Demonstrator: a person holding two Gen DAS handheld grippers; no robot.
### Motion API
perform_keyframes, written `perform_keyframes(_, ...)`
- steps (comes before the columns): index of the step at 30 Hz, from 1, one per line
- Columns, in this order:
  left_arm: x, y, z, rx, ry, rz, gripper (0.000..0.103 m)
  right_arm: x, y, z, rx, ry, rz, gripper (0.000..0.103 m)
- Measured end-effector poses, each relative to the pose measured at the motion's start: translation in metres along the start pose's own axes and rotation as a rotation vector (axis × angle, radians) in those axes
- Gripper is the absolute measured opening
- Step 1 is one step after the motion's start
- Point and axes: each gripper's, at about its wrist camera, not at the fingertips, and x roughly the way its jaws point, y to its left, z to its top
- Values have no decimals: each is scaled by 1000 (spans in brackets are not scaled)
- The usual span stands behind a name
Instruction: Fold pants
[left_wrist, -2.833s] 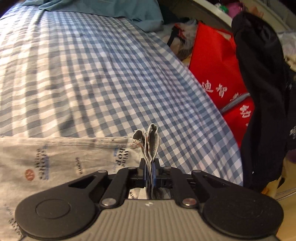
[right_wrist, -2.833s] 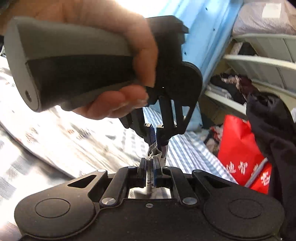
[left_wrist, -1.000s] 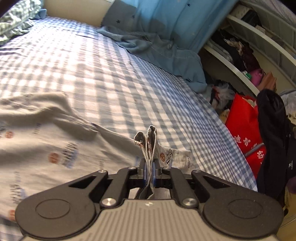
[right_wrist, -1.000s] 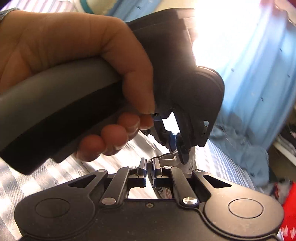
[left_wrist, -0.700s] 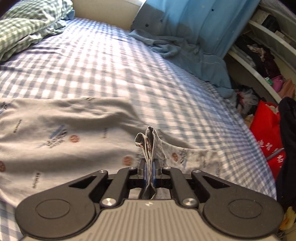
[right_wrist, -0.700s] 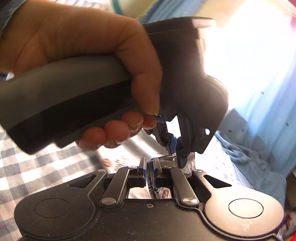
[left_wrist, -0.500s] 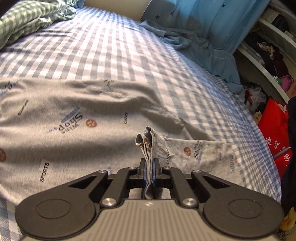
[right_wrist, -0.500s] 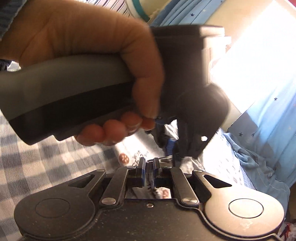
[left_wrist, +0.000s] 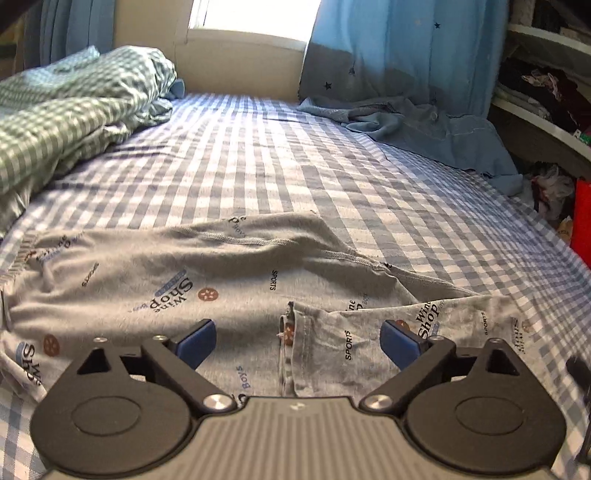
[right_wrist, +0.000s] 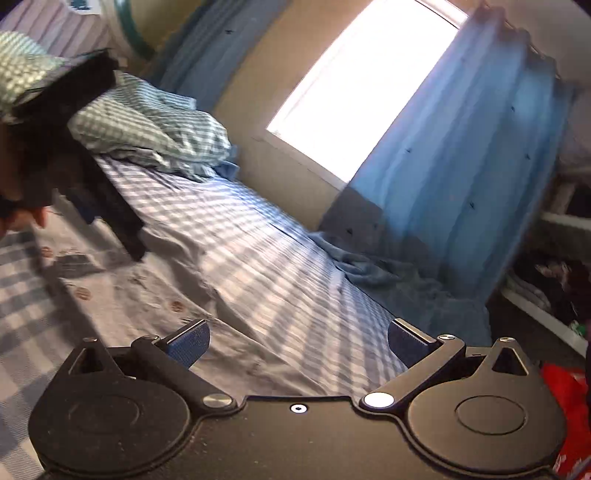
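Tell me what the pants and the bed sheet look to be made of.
Pants: soft grey knit, probably cotton jersey; matte, limp wrinkles, stitched seams, printed words and small round motifs.
Sheet: thin woven fabric, likely cotton; blue-and-white check, matte, lying smooth. Fibre content cannot be confirmed.

grey pants (left_wrist: 229, 280) on the bed, printed all over with words. "wine shop" in dark script, seen upside down near the middle, and again on the leg at right. "sports" in small capitals, twice, running sideways. "boys" near the bottom edge, between the blue pads. right wrist view: the prints are too blurred to read.
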Motion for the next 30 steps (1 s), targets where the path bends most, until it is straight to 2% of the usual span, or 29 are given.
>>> perform_keyframes(2,8,-17,-4,58,-25,66,102,19,-22,-10,76,37,-27,102)
perform_keyframes(4,21,-32,-7,118,-37,156,102,45,-32,-24,132,56,-15,102)
perform_keyframes(6,32,-42,-9,163,-42,237,102,69,-32,-34,139,79,4,102)
perform_keyframes(8,41,-43,-12,177,-40,272,102,102,-21,-43,111,86,29,102)
perform_keyframes(9,44,-40,-14,172,-43,275,103,110,-16,-47,86,99,34,102)
perform_keyframes(12,46,-22,-15,92,-44,212,103,133,-10,-68,-5,135,-14,102)
perform_keyframes(14,46,-8,-14,36,-41,192,103,135,-25,-74,57,150,-55,102)
perform_keyframes(16,46,2,-16,3,-47,178,103,138,-41,-83,70,181,-158,102)
perform_keyframes(18,46,6,-16,-5,-49,170,103,145,-59,-92,133,252,-144,101)
perform_keyframes(20,42,5,-16,5,-58,187,103,142,-71,-94,167,260,-135,98)
perform_keyframes(22,30,2,-17,10,-84,242,103,125,-70,-92,119,239,-157,98)
perform_keyframes(23,22,0,-19,13,-103,244,103,111,-68,-90,113,215,-150,99)
perform_keyframes(26,-3,-1,-31,10,-139,182,103,66,-58,-91,132,153,-72,102)
perform_keyframes(28,-7,-2,-40,16,-95,198,103,51,-43,-96,83,189,-58,102)
perform_keyframes(30,-1,-1,-51,47,-40,251,103,43,-34,-105,51,214,-86,102)
